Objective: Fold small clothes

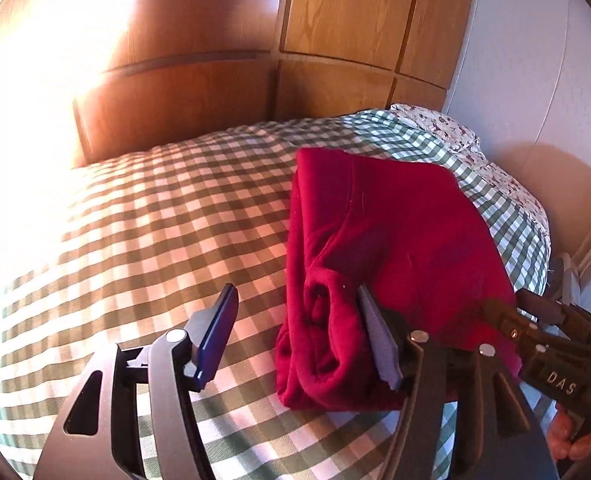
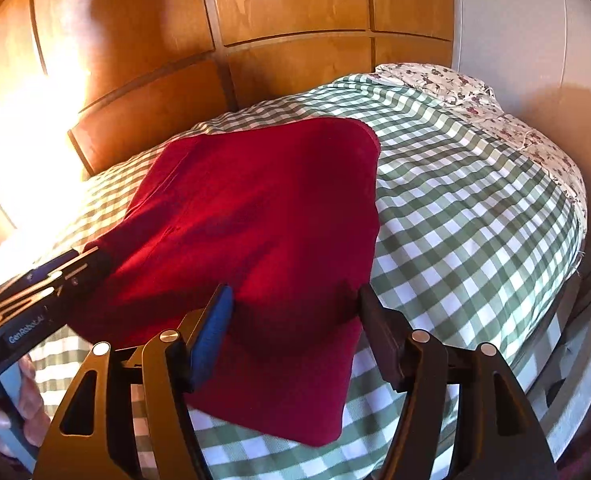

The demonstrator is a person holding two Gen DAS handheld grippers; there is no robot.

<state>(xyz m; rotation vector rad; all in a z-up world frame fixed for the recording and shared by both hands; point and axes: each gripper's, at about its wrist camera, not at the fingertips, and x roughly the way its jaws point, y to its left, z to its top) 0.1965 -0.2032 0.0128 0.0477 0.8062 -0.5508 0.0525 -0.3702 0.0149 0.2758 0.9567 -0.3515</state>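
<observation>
A folded dark red garment [image 1: 383, 248] lies on the green-and-white checked bedspread [image 1: 155, 220]. My left gripper [image 1: 295, 320] is open at the garment's near left corner, its right finger against the rolled edge. The right gripper [image 1: 535, 332] shows at the garment's right edge in the left wrist view. In the right wrist view the garment [image 2: 255, 208] spreads ahead; my right gripper [image 2: 295, 320] is open and straddles its near edge. The left gripper [image 2: 51, 280] shows at the garment's left corner.
A wooden panelled headboard or wardrobe [image 2: 255, 20] rises behind the bed. A floral pillow [image 2: 475, 92] lies at the far right. A white wall [image 2: 515, 20] and the bed's right edge [image 2: 575, 248] are on the right. Strong sunlight washes out the left side.
</observation>
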